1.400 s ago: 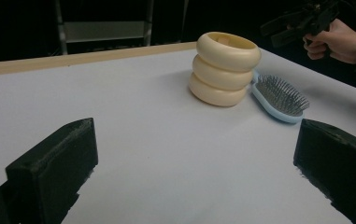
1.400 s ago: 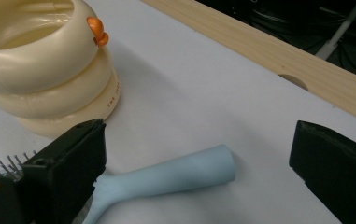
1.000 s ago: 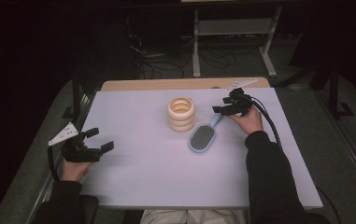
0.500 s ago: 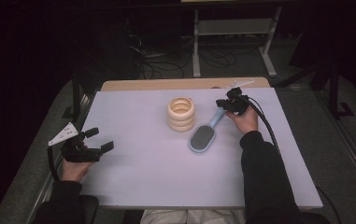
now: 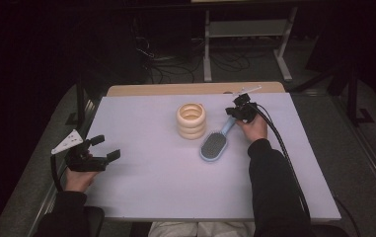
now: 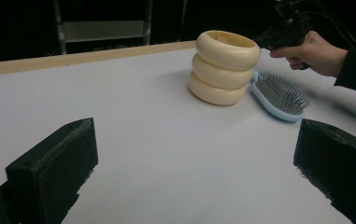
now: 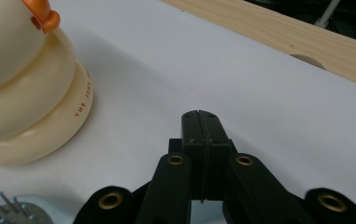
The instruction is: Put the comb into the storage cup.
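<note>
Now we have our right tongs (image 5: pixel 237 111) closed tight on the handle of the blue hairbrush (image 5: pixel 214 146), which lies on the counter (image 5: pixel 151 197) just beside the cream ring stack (image 5: pixel 191 120); our left tongs (image 5: pixel 105 148) rest open and empty, well apart.

The right tool (image 5: pixel 241 109) has just shut its jaws over the hairbrush (image 5: pixel 214 144) handle.

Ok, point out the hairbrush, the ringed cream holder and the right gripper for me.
hairbrush (image 5: pixel 213 146), high view, on its bristle pad.
ringed cream holder (image 5: pixel 191 129), high view, on its side wall.
right gripper (image 7: pixel 201 128), right gripper view, where its closed jaws meet.
</note>
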`<state>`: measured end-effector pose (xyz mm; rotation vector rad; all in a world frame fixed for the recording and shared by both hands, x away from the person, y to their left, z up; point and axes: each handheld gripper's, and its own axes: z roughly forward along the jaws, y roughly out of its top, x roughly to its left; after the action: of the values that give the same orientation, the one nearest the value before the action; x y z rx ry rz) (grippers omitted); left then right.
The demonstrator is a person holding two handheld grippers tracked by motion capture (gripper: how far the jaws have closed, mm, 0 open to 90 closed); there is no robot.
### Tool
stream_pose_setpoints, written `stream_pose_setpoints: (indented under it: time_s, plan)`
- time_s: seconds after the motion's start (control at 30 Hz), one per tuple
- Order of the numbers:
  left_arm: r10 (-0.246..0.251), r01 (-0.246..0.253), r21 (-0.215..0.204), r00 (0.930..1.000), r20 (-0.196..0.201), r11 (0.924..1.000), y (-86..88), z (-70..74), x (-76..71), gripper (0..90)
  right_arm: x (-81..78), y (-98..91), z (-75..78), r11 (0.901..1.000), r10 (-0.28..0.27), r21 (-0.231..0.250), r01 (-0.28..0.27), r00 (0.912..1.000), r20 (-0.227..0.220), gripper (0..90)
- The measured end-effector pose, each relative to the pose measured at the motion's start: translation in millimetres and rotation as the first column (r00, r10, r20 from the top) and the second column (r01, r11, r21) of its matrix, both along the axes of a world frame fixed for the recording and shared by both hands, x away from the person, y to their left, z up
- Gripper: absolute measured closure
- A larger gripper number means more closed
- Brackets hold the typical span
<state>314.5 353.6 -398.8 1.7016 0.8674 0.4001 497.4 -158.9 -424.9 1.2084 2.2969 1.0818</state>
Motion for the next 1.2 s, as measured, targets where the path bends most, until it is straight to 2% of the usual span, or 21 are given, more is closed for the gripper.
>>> stream_pose_setpoints:
  time_s: [0.17, 0.37, 0.7, 0.73, 0.9, 1.2]
  plan:
    - [-0.002, 0.002, -0.002, 1.0, 0.0, 1.0, -0.1, 0.1, -0.1, 0.0, 4.3, 6.6, -5.6, 0.9998, -0.001, -0.02, 0.001, 0.9999, -0.013, 89.1]
    - [-0.001, 0.001, -0.001, 1.0, 0.001, 1.0, 0.3, 0.1, 0.1, 0.0, 6.7, 10.5, -14.9, 0.9979, 0.002, -0.065, -0.005, 0.999, -0.044, 89.1]
    - [-0.004, 0.004, 0.004, 1.0, 0.001, 1.0, -0.7, -0.2, 0.1, 0.0, 6.4, 8.1, -16.8, 0.9955, -0.003, -0.095, -0.003, 0.9982, -0.059, 89.1]
    - [-0.005, 0.005, 0.005, 1.0, 0.002, 1.0, -0.8, -0.2, 0.0, 0.0, 6.3, 7.7, -17.9, 0.994, -0.002, -0.109, -0.005, 0.998, -0.062, 89.1]
    - [0.0, 0.0, -0.001, 1.0, 0.005, 1.0, 0.1, 0.4, -0.3, 0.0, 4.5, 1.1, -19.0, 0.9946, -0.012, -0.104, 0.004, 0.9975, -0.07, 89.1]
    - [0.002, -0.002, 0.001, 1.0, 0.006, 1.0, -0.4, 0.5, -0.5, 0.0, -2.9, -15.0, -18.4, 0.9921, -0.025, -0.124, 0.016, 0.9966, -0.078, 89.1]
